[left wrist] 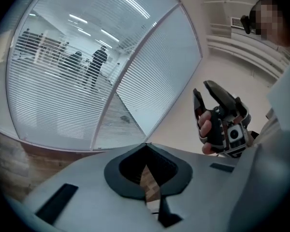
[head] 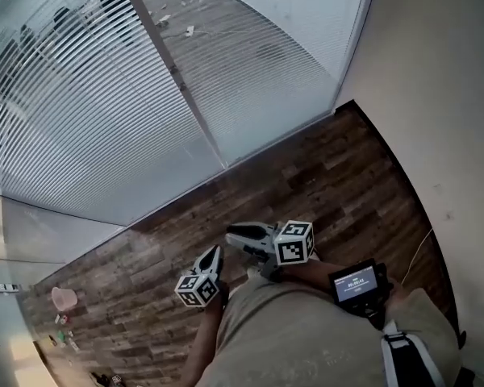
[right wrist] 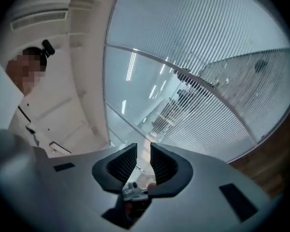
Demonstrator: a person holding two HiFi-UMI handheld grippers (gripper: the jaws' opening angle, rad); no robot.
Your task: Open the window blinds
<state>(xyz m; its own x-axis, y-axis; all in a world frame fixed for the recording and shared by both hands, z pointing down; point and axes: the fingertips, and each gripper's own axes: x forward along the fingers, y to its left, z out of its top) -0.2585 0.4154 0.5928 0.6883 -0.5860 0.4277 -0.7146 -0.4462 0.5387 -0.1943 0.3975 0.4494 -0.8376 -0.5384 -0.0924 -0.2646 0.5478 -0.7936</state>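
Observation:
White slatted window blinds (head: 89, 111) hang over a glass wall split by a grey post (head: 177, 79); they also fill the left gripper view (left wrist: 63, 81) and the right gripper view (right wrist: 222, 71). In the head view my left gripper (head: 215, 252) and right gripper (head: 232, 234) are held side by side over the floor, well short of the blinds and touching nothing. The left gripper (left wrist: 146, 146) has its jaws together and empty. A narrow gap shows between the right gripper's (right wrist: 143, 151) ribbed pads, with nothing in it. From the left gripper view the right gripper (left wrist: 205, 90) sits in a hand.
Dark wood-plank floor (head: 306, 184) runs up to the foot of the glass. A cream wall (head: 436, 95) meets the blinds at the right corner. A pink object (head: 64, 298) lies on the floor at far left. People (left wrist: 99, 64) stand beyond the glass.

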